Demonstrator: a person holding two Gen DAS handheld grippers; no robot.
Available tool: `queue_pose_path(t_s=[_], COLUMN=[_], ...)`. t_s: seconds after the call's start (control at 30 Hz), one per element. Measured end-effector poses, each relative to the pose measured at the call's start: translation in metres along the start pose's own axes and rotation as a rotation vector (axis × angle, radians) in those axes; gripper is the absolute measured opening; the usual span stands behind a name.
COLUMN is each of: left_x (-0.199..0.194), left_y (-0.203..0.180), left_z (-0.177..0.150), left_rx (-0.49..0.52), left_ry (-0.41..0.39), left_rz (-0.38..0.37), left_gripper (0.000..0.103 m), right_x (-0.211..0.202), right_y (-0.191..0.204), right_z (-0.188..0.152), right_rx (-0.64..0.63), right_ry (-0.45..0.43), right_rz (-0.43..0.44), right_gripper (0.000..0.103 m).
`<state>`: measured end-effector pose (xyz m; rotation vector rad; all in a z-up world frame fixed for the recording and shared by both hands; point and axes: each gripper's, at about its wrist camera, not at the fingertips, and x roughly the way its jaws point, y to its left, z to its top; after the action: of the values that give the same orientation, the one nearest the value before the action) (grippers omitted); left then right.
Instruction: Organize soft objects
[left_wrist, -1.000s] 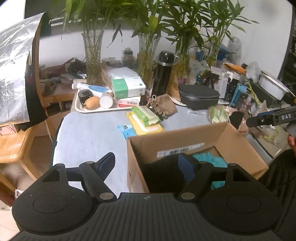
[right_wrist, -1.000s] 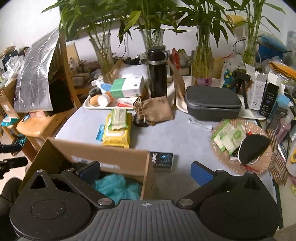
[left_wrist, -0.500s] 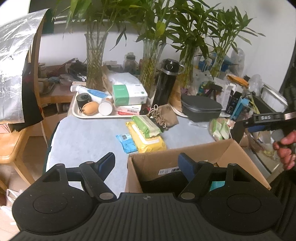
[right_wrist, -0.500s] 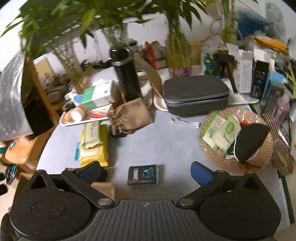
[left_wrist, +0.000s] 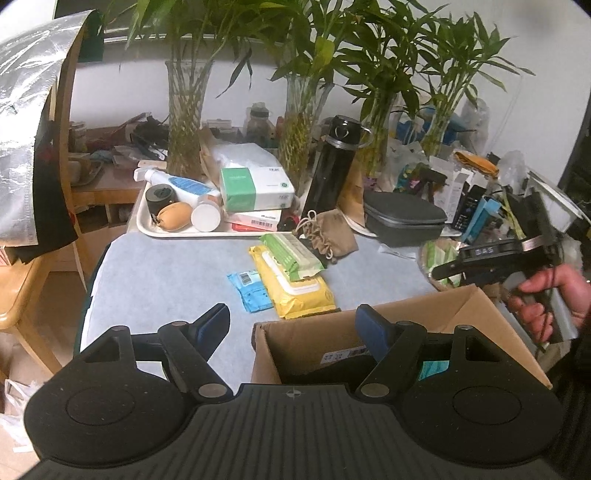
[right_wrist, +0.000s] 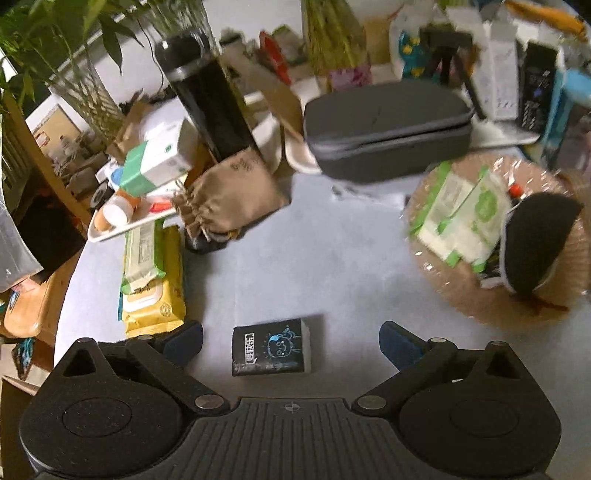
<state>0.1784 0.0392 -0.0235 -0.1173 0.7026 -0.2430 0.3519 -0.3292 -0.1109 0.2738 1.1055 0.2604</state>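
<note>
A: Start with your left wrist view. Your left gripper (left_wrist: 291, 321) is spread wide with nothing between its blue pads, hanging above the near table edge and the corner of the cardboard box (left_wrist: 369, 343). The box stands open at the near right; something dark and a bit of teal show inside, too hidden to name.

B: And the soft things?

A: Beyond the box, a yellow wipes pack (left_wrist: 295, 291) lies on the table (left_wrist: 166, 273) with a green wipes pack (left_wrist: 291, 254) stacked on it and a small blue packet (left_wrist: 251, 291) just beside its left edge. A tan drawstring pouch (left_wrist: 332, 236) sits behind them, near the black flask (left_wrist: 332, 166). Only this view shows your right hand (left_wrist: 546, 299) gripping the other tool's handle at the far right.

B: Now the right wrist view?

A: Your right gripper (right_wrist: 291, 341) is also released, its fingers wide apart, and a black tissue packet (right_wrist: 271, 347) lies flat on the table between them, untouched. The left view doesn't show that packet. You also see the round woven tray (right_wrist: 461, 306) with white-and-green packets (right_wrist: 461, 214) and a black pouch (right_wrist: 535, 240), plus the grey zip case (right_wrist: 388, 129) behind. This frame is somewhat blurred.
</note>
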Motion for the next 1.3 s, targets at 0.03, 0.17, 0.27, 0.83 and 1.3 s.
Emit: queue_pose_path(t_s=[0.03,0.17,0.27,0.83,1.3], left_x=[0.001,0.003,0.005,0.011,0.029], left_y=[0.001,0.006,0.009,0.018,0.017], left_z=[0.001,0.001,0.001,0.008,0.035], left_rx=[-0.003,-0.026,-0.037,-0.064,-0.041], left_ry=[0.000,0.004,0.013,0.020,0.061], left_rz=[0.003,0.008,0.012,0.021,0.023], left_gripper=[0.075,0.075,0.075,0.075,0.075], right_x=[0.006,0.031,0.052,0.127,0.127], right_y=[0.001,0.005,0.013,0.042,0.045], right_z=[0.003,0.013,0.018,0.025,0.023], right_rx=[-0.008,-0.046,-0.090,-0.247,-0.378], right_ry=[0.018,0.109,0.197,0.405,0.308], right_rz=[-0.001,0.020,0.030,-0.038,-0.204], right_gripper=[0.102,0.103,0.103,0.083,0.079])
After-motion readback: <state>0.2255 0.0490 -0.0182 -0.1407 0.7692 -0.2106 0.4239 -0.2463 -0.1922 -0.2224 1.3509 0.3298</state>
